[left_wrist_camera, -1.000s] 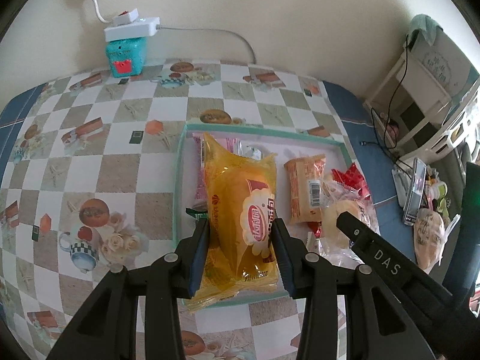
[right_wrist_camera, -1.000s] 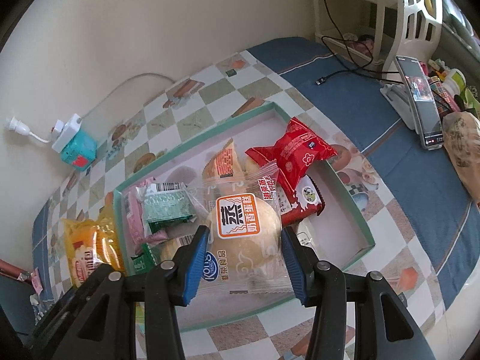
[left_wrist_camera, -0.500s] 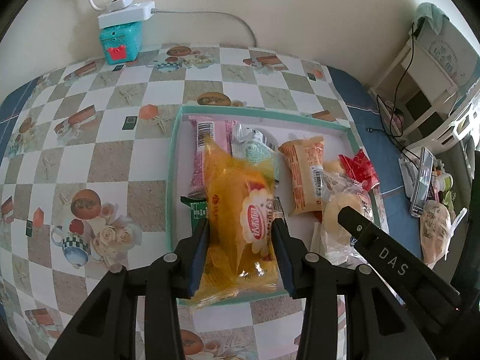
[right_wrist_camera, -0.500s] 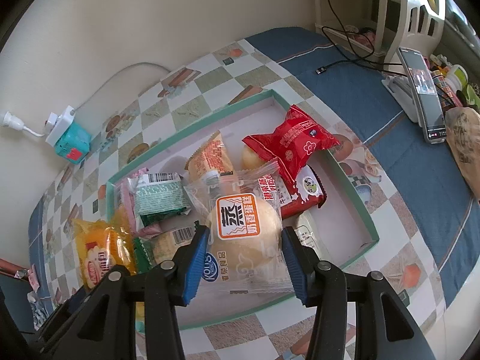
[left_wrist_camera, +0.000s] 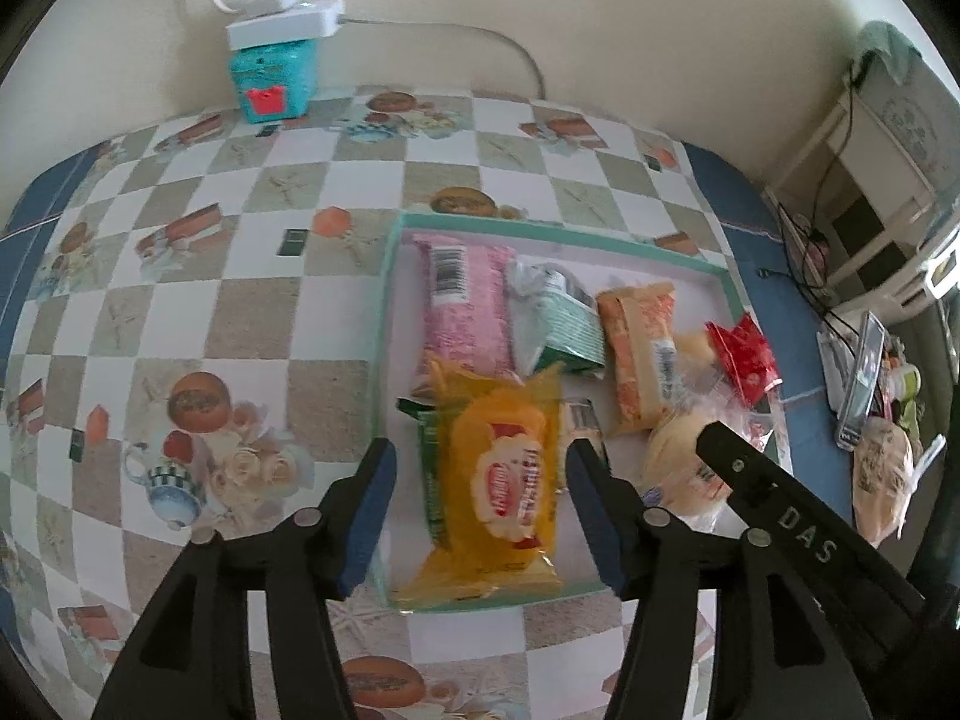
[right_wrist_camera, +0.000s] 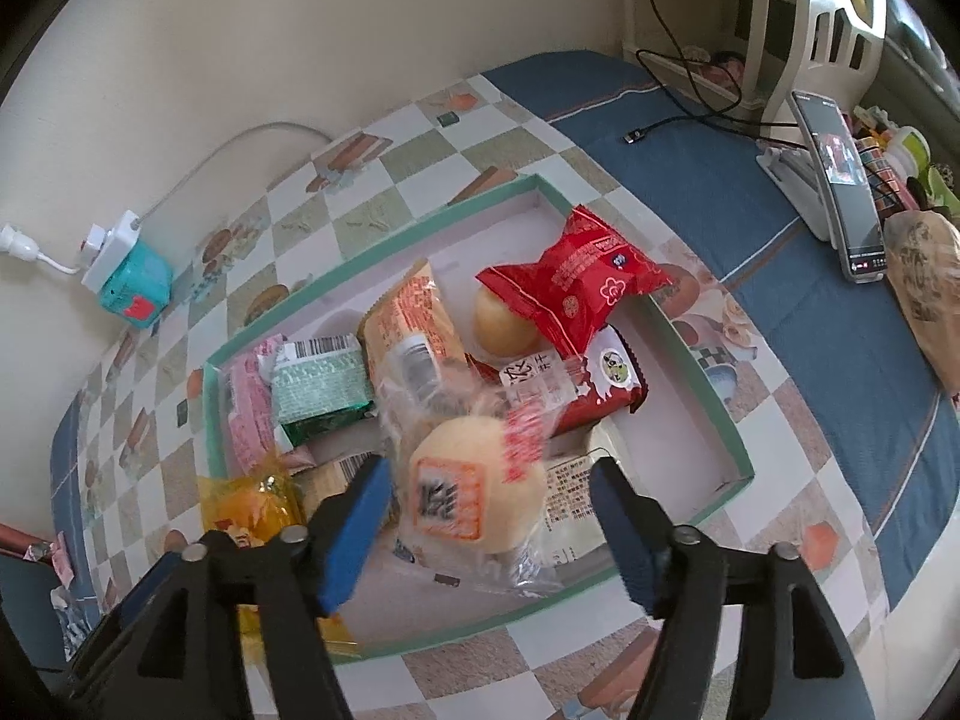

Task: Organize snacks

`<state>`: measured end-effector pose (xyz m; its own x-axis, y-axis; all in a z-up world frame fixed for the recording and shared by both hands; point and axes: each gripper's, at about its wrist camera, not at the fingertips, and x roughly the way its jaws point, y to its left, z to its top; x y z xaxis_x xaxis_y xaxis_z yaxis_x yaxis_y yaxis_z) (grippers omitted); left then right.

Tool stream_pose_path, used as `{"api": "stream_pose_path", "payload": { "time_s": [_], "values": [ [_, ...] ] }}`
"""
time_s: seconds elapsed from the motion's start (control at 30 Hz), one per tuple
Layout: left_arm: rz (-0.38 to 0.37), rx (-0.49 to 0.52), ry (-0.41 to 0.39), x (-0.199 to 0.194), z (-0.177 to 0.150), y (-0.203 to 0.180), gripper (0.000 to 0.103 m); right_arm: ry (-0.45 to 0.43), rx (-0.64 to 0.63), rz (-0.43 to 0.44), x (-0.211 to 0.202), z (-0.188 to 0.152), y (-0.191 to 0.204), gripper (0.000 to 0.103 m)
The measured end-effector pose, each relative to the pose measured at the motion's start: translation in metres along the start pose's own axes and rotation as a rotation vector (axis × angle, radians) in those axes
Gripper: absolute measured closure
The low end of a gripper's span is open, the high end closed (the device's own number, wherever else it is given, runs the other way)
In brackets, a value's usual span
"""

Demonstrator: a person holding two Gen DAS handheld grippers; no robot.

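A shallow teal-rimmed tray (left_wrist_camera: 384, 300) (right_wrist_camera: 714, 414) holds several snack packs. My left gripper (left_wrist_camera: 480, 498) is open; the yellow cake pack (left_wrist_camera: 501, 480) lies free between its fingers at the tray's near left end. My right gripper (right_wrist_camera: 492, 516) is open; the clear bun pack (right_wrist_camera: 474, 492) sits blurred between its fingers, over the tray's near edge. In the tray lie a pink pack (left_wrist_camera: 468, 300), a green pack (right_wrist_camera: 321, 381), an orange pack (left_wrist_camera: 639, 348) and a red pack (right_wrist_camera: 576, 282).
A teal box with a white power strip (left_wrist_camera: 276, 60) stands by the wall. A phone on a stand (right_wrist_camera: 834, 180), cables and a bag (right_wrist_camera: 924, 288) lie on the blue cloth to the right. The checked tablecloth (left_wrist_camera: 180, 300) spreads to the left of the tray.
Both grippers have opened. The yellow cake pack and the bun pack were let go and dropped into the tray's near end. Both grippers pulled back slightly.
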<state>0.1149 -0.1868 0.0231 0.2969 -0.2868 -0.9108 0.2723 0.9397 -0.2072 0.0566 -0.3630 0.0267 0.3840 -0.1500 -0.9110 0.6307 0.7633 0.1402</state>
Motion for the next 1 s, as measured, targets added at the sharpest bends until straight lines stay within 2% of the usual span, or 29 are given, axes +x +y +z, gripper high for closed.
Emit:
{"api": "stream_pose_path", "payload": {
  "time_s": [0.13, 0.2, 0.27, 0.33, 0.43, 0.53, 0.67, 0.83, 1.0],
  "values": [
    [0.029, -0.039, -0.015, -0.004, 0.003, 0.013, 0.034, -0.002, -0.013, 0.000, 0.000, 0.000, 0.002, 0.023],
    [0.059, -0.061, -0.019, -0.004, 0.004, 0.020, 0.031, -0.004, -0.019, 0.006, 0.001, 0.000, 0.003, 0.005],
    [0.094, -0.082, -0.024, -0.004, 0.005, 0.029, 0.030, -0.013, -0.030, 0.007, 0.001, 0.000, 0.005, 0.000],
    [0.134, -0.104, -0.032, -0.004, 0.005, 0.039, 0.029, -0.018, -0.042, 0.011, 0.001, -0.001, 0.007, 0.000],
    [0.188, -0.134, -0.071, -0.008, 0.004, 0.054, 0.009, -0.018, -0.055, 0.007, 0.002, -0.003, 0.010, 0.000],
    [0.224, -0.155, -0.096, -0.014, 0.002, 0.066, 0.002, -0.021, -0.075, -0.001, 0.001, -0.007, 0.014, 0.000],
    [0.234, -0.173, -0.091, -0.020, -0.009, 0.077, 0.002, -0.035, -0.119, -0.014, -0.007, -0.020, 0.021, 0.000],
    [0.365, -0.142, -0.074, -0.032, -0.034, 0.081, 0.002, -0.048, -0.172, -0.028, -0.020, -0.047, 0.024, 0.000],
    [0.381, -0.111, -0.076, -0.048, -0.066, 0.083, 0.002, -0.048, -0.226, -0.050, -0.026, -0.074, 0.023, 0.000]
  ]
}}
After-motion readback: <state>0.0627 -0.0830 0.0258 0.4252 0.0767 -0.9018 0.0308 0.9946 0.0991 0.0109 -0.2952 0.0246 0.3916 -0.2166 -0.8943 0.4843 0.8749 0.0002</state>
